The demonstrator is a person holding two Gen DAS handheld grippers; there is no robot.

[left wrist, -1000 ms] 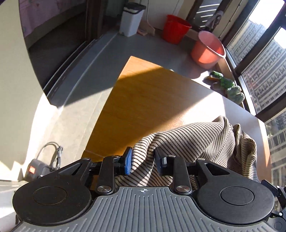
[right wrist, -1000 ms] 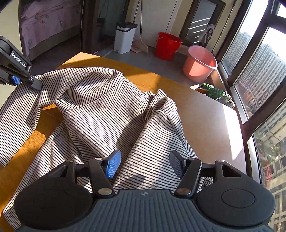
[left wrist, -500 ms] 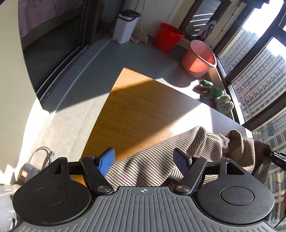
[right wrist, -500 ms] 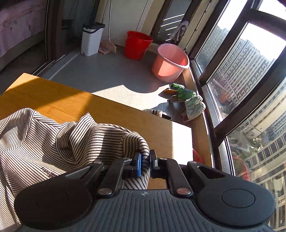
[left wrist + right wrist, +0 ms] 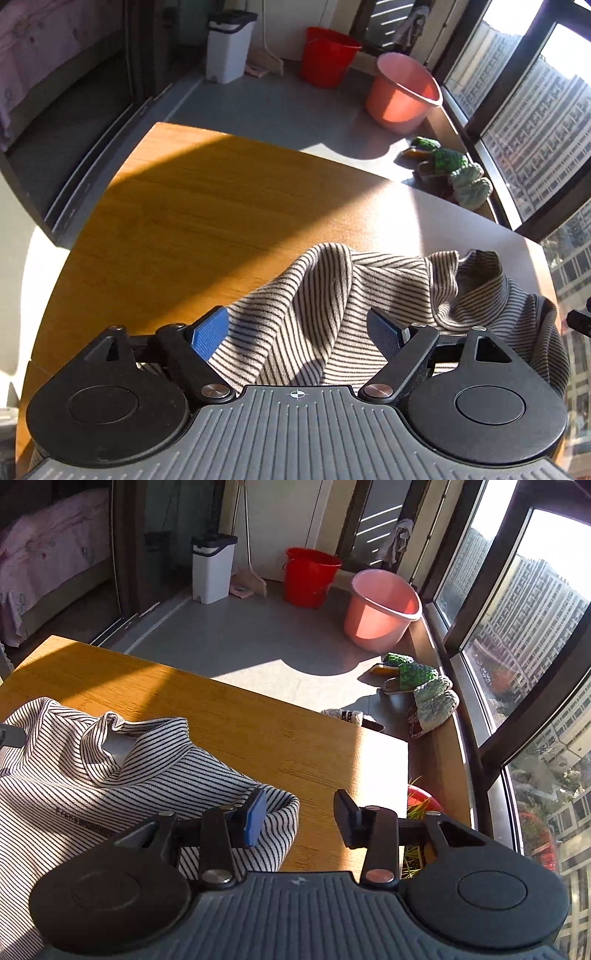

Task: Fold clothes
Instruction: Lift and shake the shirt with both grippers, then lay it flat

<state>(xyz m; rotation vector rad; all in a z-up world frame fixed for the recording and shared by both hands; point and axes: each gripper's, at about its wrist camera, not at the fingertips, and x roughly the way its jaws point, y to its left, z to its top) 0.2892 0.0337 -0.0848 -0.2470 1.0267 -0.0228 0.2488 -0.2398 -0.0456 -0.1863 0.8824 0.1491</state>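
A black-and-white striped top point(image 5: 332, 317) lies bunched on the wooden table point(image 5: 192, 221). My left gripper point(image 5: 299, 328) is open, its fingers wide apart above the cloth, holding nothing. In the right wrist view the same striped top point(image 5: 122, 771) lies at the left with its collar up. My right gripper point(image 5: 299, 819) is open over the top's right edge and the bare table point(image 5: 280, 738), with the cloth just under its left finger point(image 5: 255, 821).
On the floor beyond the table stand a white bin point(image 5: 214, 572), a red bucket point(image 5: 310, 576) and a pink bucket point(image 5: 380, 609). Green slippers point(image 5: 417, 686) lie by the windows. The table's far edge and right edge are close.
Both grippers have let go of the top: the left opened first, the right opened in the last half second. The top now lies lower and flatter on the table.
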